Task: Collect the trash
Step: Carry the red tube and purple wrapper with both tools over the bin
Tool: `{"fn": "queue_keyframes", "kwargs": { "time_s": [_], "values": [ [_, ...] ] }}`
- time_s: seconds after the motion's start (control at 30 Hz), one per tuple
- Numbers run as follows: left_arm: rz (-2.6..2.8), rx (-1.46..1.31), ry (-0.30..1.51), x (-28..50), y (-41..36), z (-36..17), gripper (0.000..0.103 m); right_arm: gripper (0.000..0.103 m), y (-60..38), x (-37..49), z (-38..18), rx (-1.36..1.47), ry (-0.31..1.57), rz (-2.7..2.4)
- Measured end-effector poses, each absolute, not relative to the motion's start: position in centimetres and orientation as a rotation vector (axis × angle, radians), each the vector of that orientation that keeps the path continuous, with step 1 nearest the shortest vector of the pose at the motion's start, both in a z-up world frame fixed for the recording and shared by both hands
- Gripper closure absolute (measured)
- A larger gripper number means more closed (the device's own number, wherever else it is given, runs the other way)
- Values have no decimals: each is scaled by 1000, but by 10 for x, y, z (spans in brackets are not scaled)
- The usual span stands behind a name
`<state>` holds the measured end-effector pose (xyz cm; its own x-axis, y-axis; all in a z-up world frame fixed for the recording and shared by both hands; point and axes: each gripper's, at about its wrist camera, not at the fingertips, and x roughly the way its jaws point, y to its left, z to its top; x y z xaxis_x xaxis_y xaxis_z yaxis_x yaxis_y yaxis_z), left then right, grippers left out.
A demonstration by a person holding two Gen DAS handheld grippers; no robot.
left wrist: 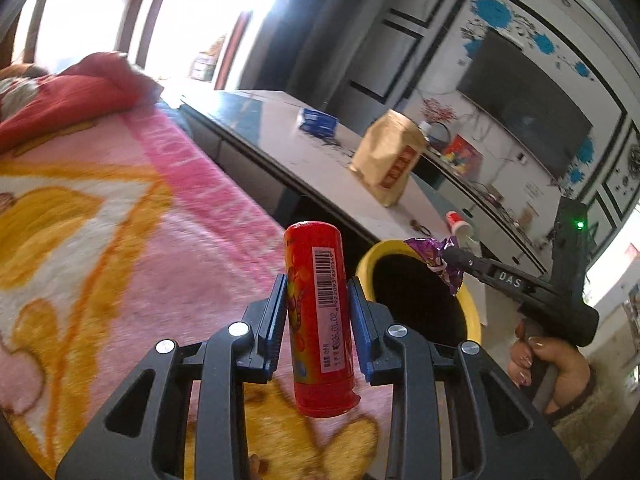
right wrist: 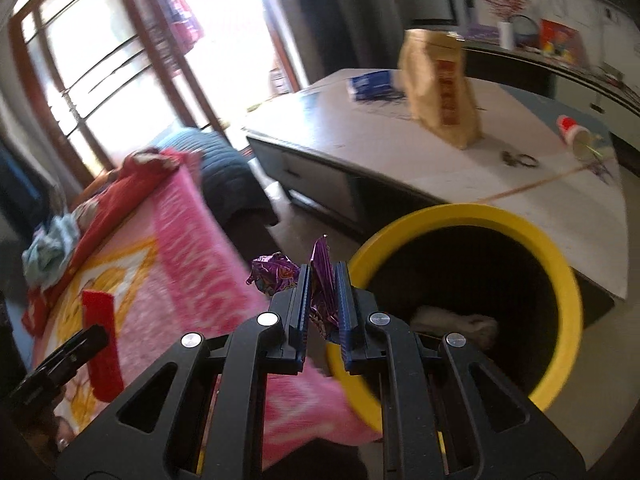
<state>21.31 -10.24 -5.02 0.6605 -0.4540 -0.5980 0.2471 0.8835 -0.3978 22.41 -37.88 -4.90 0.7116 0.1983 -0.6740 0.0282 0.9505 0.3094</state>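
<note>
My left gripper [left wrist: 318,300] is shut on a red cylindrical snack tube [left wrist: 318,312] with a barcode, held upright above the pink blanket [left wrist: 120,220], just left of the yellow-rimmed trash bin [left wrist: 370,258]. My right gripper [right wrist: 323,292] is shut on a crumpled purple foil wrapper [right wrist: 276,274] at the bin's left rim [right wrist: 460,216]. In the left wrist view the right gripper [left wrist: 450,258] holds the wrapper [left wrist: 430,254] over the bin's far rim. In the right wrist view the red tube [right wrist: 102,340] and the left gripper [right wrist: 80,344] show at lower left. Some pale trash [right wrist: 452,320] lies inside the bin.
A low white table [left wrist: 320,160] behind the bin carries a tan paper bag [left wrist: 386,160], a blue packet [left wrist: 318,120], a tipped red-and-white cup [right wrist: 574,132] and scissors [right wrist: 520,158]. A red cloth [left wrist: 68,96] lies on the blanket. A TV [left wrist: 524,104] hangs on the far wall.
</note>
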Motion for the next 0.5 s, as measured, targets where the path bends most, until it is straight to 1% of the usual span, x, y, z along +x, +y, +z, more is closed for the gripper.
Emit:
{"fn": "queue_keyframes", "kwargs": {
  "time_s": [0.27, 0.5],
  "values": [
    [-485, -245, 755, 222, -143, -48, 74, 95, -434, 213, -58, 383, 777, -29],
    [-561, -196, 756, 228, -184, -48, 74, 95, -461, 209, -67, 420, 788, -89]
  ]
}}
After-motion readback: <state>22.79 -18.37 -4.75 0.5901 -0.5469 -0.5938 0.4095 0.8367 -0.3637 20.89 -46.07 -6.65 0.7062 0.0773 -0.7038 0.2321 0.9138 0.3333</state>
